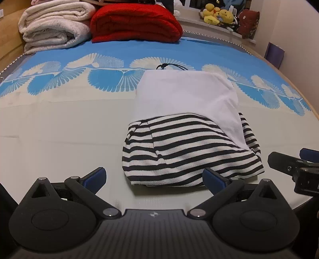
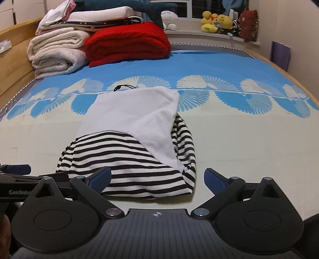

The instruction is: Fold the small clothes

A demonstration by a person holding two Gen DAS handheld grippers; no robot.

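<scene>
A small black-and-white striped garment (image 1: 179, 151) lies folded on the bed, with a white cloth (image 1: 185, 93) lying over its far part. In the right wrist view the striped garment (image 2: 127, 163) and white cloth (image 2: 135, 117) sit just ahead. My left gripper (image 1: 155, 178) is open at the garment's near edge, nothing between its blue pads. My right gripper (image 2: 157, 179) is open too, its jaws on either side of the garment's near right corner, not pressing it. Each gripper shows at the other view's edge: the right gripper (image 1: 299, 165) and the left gripper (image 2: 18, 173).
A black hair tie (image 1: 169, 66) lies behind the white cloth. Folded cream blankets (image 1: 53, 25) and a red blanket (image 1: 135, 24) are stacked at the bed's head. Yellow plush toys (image 1: 217, 15) sit on the sill. The blue patterned sheet (image 1: 59, 83) covers the bed; a wall runs along the right.
</scene>
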